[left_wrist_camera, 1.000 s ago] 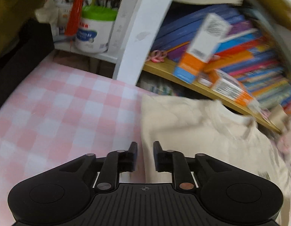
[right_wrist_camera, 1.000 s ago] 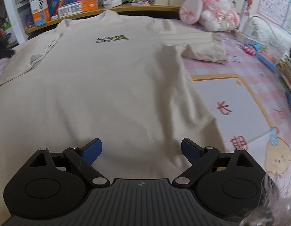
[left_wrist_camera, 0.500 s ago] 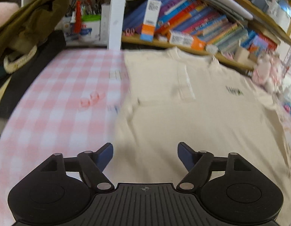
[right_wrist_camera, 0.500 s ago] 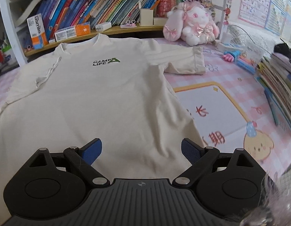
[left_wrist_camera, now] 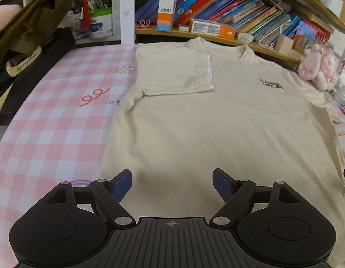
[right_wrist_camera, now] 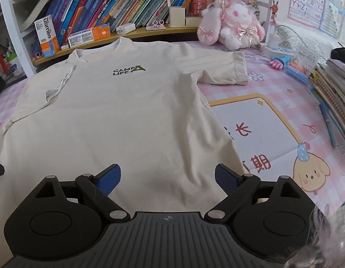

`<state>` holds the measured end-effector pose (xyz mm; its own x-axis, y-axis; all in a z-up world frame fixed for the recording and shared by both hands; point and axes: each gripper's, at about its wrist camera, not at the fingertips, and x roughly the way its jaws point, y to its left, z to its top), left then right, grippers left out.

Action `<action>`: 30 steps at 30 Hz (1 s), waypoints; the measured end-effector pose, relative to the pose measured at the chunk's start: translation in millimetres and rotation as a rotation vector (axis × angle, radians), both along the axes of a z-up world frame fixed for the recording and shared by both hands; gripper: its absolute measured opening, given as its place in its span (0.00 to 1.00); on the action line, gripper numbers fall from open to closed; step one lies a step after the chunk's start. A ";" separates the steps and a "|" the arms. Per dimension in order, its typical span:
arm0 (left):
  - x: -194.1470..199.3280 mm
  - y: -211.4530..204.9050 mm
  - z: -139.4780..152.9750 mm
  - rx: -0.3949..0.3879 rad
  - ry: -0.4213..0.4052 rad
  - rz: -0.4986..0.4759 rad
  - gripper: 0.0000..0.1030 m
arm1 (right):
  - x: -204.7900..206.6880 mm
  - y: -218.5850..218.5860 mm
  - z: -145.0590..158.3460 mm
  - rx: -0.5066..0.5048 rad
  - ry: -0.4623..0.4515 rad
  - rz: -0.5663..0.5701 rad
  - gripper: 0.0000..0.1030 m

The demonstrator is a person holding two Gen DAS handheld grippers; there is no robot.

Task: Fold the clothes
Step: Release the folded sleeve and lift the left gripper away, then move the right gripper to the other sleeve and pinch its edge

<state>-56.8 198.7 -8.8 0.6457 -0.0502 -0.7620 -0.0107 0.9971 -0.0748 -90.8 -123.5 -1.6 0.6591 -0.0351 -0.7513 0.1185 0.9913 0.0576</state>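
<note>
Bookshelf (right_wrist_camera: 105,6), "CAMP LIFE" tee (right_wrist_camera: 118,111), "usmile" box (right_wrist_camera: 47,36)

t-shirt (right_wrist_camera: 118,120): "CAMP LIFE" | box (right_wrist_camera: 47,36): "usmile" | poster (right_wrist_camera: 306,0): letters "Z", "N"

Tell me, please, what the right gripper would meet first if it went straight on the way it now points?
Most likely the cream T-shirt itself: the right gripper, jaws open and empty, points along the shirt's body toward the chest logo. If it clears the cloth, the bookshelf comes next; its height above the shirt is unclear.
</note>
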 end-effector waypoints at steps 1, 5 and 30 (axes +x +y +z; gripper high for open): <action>-0.7 -5.0 0.5 0.007 0.001 0.011 0.79 | 2.0 -4.7 -1.1 0.006 -0.001 0.005 0.88; -5.5 -32.4 3.1 0.040 0.015 0.068 0.79 | 15.4 -31.4 -4.6 0.023 -0.004 0.059 0.88; -24.6 -191.6 1.6 0.097 0.024 0.200 0.84 | 111.6 -219.9 -14.5 0.215 -0.055 0.190 0.85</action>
<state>-81.4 7.1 -7.2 0.6170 0.1507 -0.7724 -0.2092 0.9776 0.0236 20.8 -343.4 -16.1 0.6789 0.2490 -0.6907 -0.0771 0.9597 0.2702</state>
